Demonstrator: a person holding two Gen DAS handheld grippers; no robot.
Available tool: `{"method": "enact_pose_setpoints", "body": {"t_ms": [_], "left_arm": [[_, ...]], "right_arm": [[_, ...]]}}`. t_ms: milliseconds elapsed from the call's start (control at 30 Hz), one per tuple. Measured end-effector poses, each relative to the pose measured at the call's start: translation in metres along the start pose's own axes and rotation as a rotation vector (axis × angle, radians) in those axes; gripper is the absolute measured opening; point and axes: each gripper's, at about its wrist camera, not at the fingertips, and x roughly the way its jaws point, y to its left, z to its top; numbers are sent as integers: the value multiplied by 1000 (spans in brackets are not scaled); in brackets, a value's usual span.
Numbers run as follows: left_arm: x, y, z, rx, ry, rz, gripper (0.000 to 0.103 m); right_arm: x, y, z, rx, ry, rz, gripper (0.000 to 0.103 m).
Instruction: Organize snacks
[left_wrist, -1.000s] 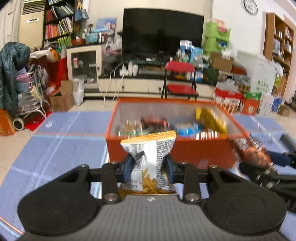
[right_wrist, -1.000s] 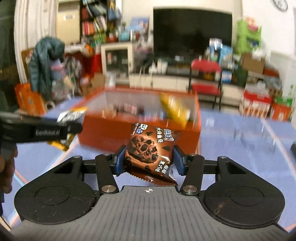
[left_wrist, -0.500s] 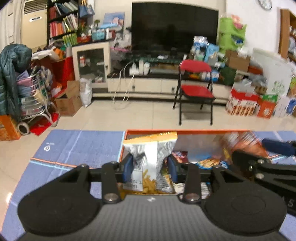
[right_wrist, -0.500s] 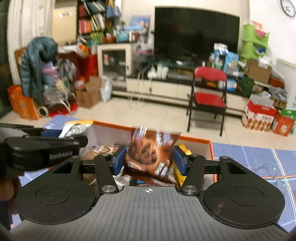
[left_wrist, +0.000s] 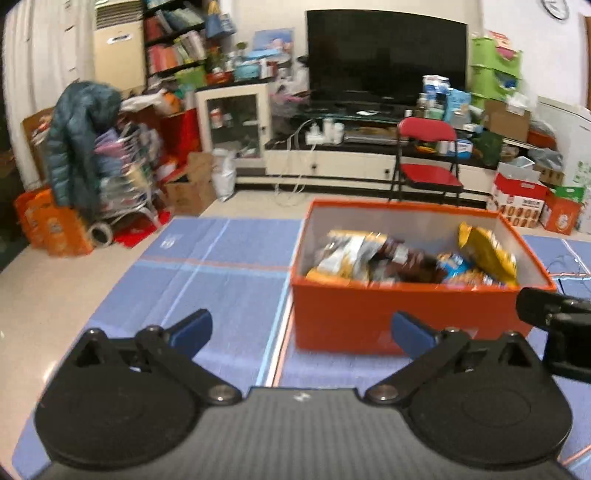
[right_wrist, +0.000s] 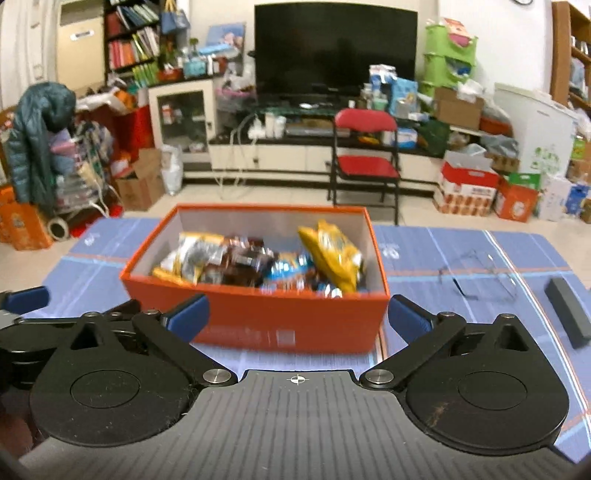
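Note:
An orange box (left_wrist: 406, 314) with white inner walls stands on the blue mat; it also shows in the right wrist view (right_wrist: 258, 317). Several snack packets lie inside, among them a grey and yellow chips bag (left_wrist: 347, 254) (right_wrist: 192, 254), a brown cookie packet (left_wrist: 402, 258) (right_wrist: 243, 262) and a yellow bag (left_wrist: 487, 251) (right_wrist: 332, 251). My left gripper (left_wrist: 301, 332) is open and empty, in front of the box's left corner. My right gripper (right_wrist: 297, 317) is open and empty, just in front of the box. The right gripper's edge shows in the left wrist view (left_wrist: 554, 317).
The blue mat (left_wrist: 221, 280) covers the floor around the box. A pair of glasses (right_wrist: 476, 273) and a dark case (right_wrist: 567, 317) lie on the mat to the right. A red folding chair (right_wrist: 365, 162) and a TV stand (right_wrist: 295, 147) are behind the box.
Both grippers opened and let go of their packets, which now lie in the box. Both grippers drew back from over the box to in front of it.

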Motion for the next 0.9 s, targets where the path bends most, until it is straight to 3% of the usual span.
{"method": "enact_pose_setpoints", "body": {"t_ms": [300, 567, 900], "left_arm": [[-7, 5, -18, -4, -14, 74, 102], [10, -3, -19, 2, 20, 62, 102], [12, -5, -22, -27, 50, 51, 102]], "right_arm": [[-13, 17, -16, -42, -4, -41, 95], [3, 15, -26, -31, 48, -49, 95], [3, 9, -27, -32, 43, -53, 95]]}}
